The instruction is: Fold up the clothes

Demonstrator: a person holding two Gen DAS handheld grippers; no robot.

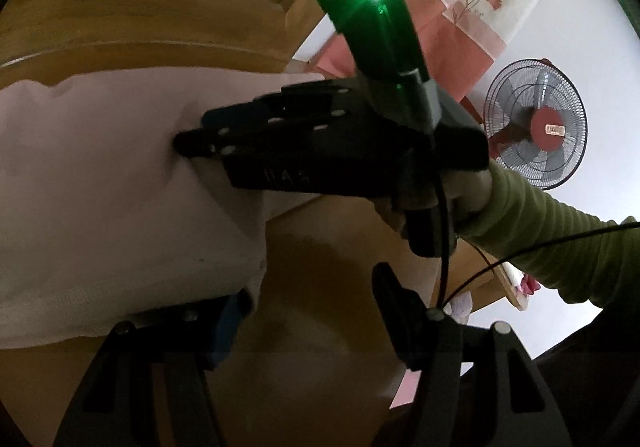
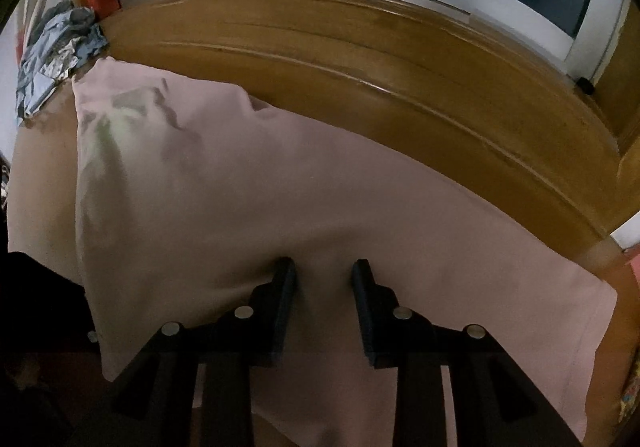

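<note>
Across the wooden worktop lies the pale pink cloth garment, spread flat with one long edge running close to the raised wooden ledge at the back. Right tool is tipped down onto the fabric, its jaws parted with a strip of cloth showing between them and the pads not clamping, so it reads as released. From the left wrist view that same tool presses its tip into the cloth and raises a small pucker. Left tool stands wide apart at the garment's near edge, one blue-padded finger against the hem, nothing gripped.

Judging by this, the step is taking hold for a fold. Best done by pinching only the top layer near an edge or corner, both tools level with each other, so the fold line comes out straight.

Room looks fair: bare worktop shows beside the garment's end in the left wrist view. Crumpled blue-grey clothing sits at the far corner, well apart.
</note>
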